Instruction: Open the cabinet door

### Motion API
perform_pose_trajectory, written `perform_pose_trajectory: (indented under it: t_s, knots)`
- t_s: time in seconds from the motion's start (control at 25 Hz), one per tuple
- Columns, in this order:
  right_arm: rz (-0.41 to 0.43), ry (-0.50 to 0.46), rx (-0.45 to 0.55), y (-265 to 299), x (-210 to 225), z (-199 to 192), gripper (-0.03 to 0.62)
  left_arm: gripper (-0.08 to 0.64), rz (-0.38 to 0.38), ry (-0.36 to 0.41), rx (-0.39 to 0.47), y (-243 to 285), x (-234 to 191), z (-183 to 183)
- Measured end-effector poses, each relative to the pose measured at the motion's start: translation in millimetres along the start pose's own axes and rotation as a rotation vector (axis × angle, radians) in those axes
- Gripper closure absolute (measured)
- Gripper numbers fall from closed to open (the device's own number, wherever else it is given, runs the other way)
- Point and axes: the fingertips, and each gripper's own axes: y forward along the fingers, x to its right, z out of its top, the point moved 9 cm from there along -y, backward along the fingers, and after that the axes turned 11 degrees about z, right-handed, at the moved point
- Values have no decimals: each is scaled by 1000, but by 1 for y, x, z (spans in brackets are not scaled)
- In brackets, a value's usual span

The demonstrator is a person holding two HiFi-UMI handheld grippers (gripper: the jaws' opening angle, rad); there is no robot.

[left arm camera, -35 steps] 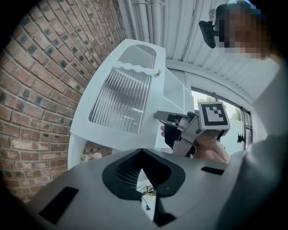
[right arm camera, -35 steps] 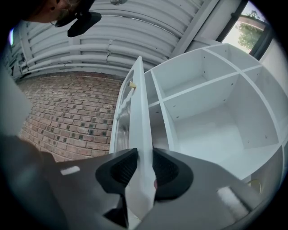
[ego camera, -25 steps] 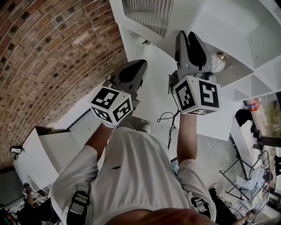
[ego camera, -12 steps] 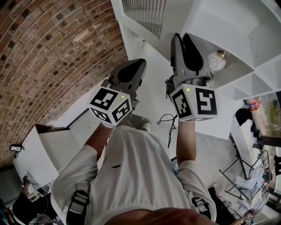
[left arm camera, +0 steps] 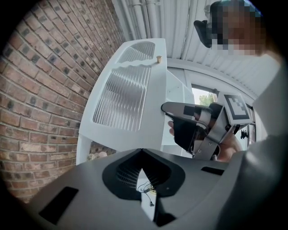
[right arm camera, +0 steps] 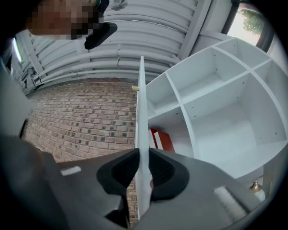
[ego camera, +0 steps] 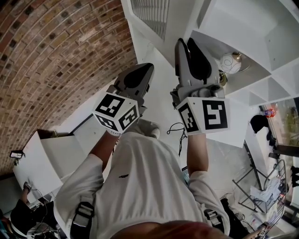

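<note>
The white cabinet door (left arm camera: 130, 99) has a ribbed glass pane and a small brass knob (left arm camera: 158, 58). It stands swung out from the cabinet. In the right gripper view I see the door (right arm camera: 142, 112) edge-on. My right gripper (right arm camera: 143, 155) has that edge between its pads, and its jaws are closing on it. From the head view, the right gripper (ego camera: 187, 44) reaches up to the door (ego camera: 154, 14). My left gripper (ego camera: 142, 70) hovers to the left, shut and holding nothing, short of the door. The left gripper (left arm camera: 142, 152) looks at the door's front face.
The open white cabinet (right arm camera: 216, 103) shows several bare compartments, with a red object (right arm camera: 159, 140) on a lower shelf. A round ornament (ego camera: 230, 63) sits on a shelf by the right gripper. A brick wall (ego camera: 46, 56) runs along the left. White boxes (ego camera: 51, 158) stand below.
In the head view, my right gripper has shifted left and up, and the door's edge has swung left with it. The left gripper has stayed put.
</note>
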Motion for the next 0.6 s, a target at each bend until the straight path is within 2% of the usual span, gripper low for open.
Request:
perform_pose_trajectory:
  t_s: [0.6]
  knots:
    - [91,-6,-15,0,-30,1,517,551,47,-12,3,-26,-14,-3]
